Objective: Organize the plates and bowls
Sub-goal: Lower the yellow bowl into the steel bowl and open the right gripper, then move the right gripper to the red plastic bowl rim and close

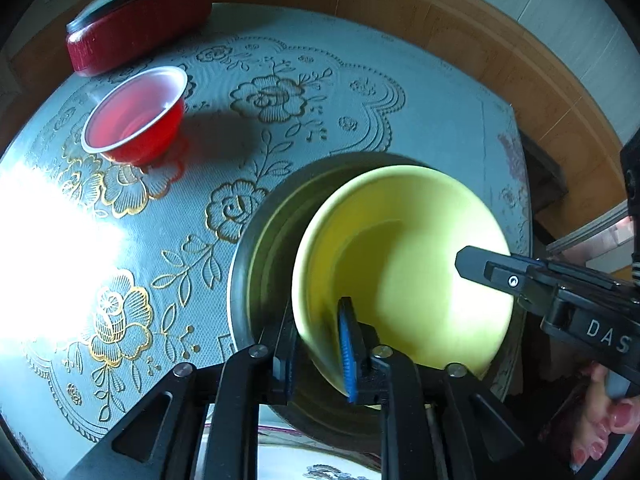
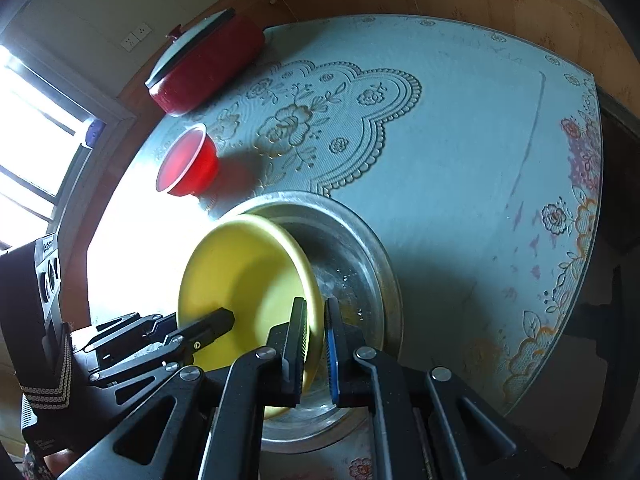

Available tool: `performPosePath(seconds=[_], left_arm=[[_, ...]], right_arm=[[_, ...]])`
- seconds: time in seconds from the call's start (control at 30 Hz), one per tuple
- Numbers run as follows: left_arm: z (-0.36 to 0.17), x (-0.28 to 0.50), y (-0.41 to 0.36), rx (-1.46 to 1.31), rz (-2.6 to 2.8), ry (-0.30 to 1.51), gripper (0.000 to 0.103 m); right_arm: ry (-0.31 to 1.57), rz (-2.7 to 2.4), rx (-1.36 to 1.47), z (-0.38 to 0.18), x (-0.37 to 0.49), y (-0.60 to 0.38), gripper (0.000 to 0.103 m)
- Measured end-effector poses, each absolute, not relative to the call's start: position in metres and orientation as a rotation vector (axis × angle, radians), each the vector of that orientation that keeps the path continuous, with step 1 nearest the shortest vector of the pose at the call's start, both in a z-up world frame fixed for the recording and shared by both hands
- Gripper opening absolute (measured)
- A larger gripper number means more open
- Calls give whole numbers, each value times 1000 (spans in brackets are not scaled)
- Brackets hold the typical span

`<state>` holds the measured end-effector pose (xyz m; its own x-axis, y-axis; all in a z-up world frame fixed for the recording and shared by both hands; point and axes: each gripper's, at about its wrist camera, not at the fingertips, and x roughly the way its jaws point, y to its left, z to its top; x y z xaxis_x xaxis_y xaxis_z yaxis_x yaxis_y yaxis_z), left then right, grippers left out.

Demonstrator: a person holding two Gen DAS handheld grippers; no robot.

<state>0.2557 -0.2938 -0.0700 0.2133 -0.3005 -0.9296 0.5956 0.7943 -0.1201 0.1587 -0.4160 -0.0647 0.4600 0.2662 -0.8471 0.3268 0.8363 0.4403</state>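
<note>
A yellow bowl (image 1: 404, 248) (image 2: 244, 276) hangs tilted in a wide metal basin (image 1: 250, 256) (image 2: 360, 248) near the table's front edge. My left gripper (image 1: 316, 308) straddles the bowl's near rim. One finger is outside the wall, and the blue pad (image 1: 347, 352) stands inside with its ridged face showing, a little off the wall. In the right wrist view the left gripper (image 2: 200, 326) reaches in from the left. My right gripper (image 2: 315, 302) is shut on the opposite rim, and it enters the left wrist view (image 1: 476, 266) from the right. A red plastic bowl (image 1: 134, 116) (image 2: 186, 166) sits empty farther back.
A red lidded pot (image 1: 140, 20) (image 2: 208, 64) stands at the far corner by the wooden wall panel. Embossed floral cloth (image 1: 280, 96) (image 2: 460, 140) covers the table, with strong glare at the left. A person's hand (image 1: 608, 420) holds the right gripper; a window (image 2: 32, 120) is at the left.
</note>
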Motion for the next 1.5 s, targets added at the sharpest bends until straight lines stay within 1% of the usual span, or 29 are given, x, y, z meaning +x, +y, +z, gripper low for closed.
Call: performPosePath(seconds=[0.17,0.2,0.3,0.4,0.43,0.47,0.5,0.57,0.67,0.73,0.77,1.07,1.23,1.33,1.5], left_arm=[[-71,256,-293,293,-643,1214,25],[-70,256,-293,290,-644,1210,27],[-64,256,-288,259,-641,1196,37],[-53,257,-278,199,-633,1169,39],[-49,258,-274,175,-631,1164,42],[-45,258,-269,153,-618,1152,46],[-41,257,-262,130,-600,1134,58],[-35,256,-247,78,-570,1105,68],[-32,259,-224,17,-516,1092,70],[-33,261,-209,-18,-466,1088,80],[-34,264,-202,-29,-441,1091,82],[-47,289,-159,-68,-290,1124,83],[-42,307,-147,-93,-244,1109,83],[-42,314,-143,-77,-209,1097,84],[-43,320,-130,-62,-163,1088,84]], right_arm=[[1144,-71,558,-75,162,-411,9],[1147,-71,564,-77,162,-411,9],[1154,-77,558,-80,162,-411,10],[1146,-80,529,-79,163,-408,10],[1141,-85,514,-78,163,-407,10],[1134,-96,496,-75,163,-406,13],[1122,-101,486,-73,162,-406,14],[1093,-120,477,-65,160,-406,20],[1052,-122,475,-53,157,-408,22],[1041,-107,472,-45,158,-408,28],[1038,-95,464,-41,160,-407,29],[1050,25,374,-7,205,-384,32],[1068,91,406,-2,248,-370,32],[1091,112,398,-3,278,-359,34],[1134,149,427,-14,327,-343,34]])
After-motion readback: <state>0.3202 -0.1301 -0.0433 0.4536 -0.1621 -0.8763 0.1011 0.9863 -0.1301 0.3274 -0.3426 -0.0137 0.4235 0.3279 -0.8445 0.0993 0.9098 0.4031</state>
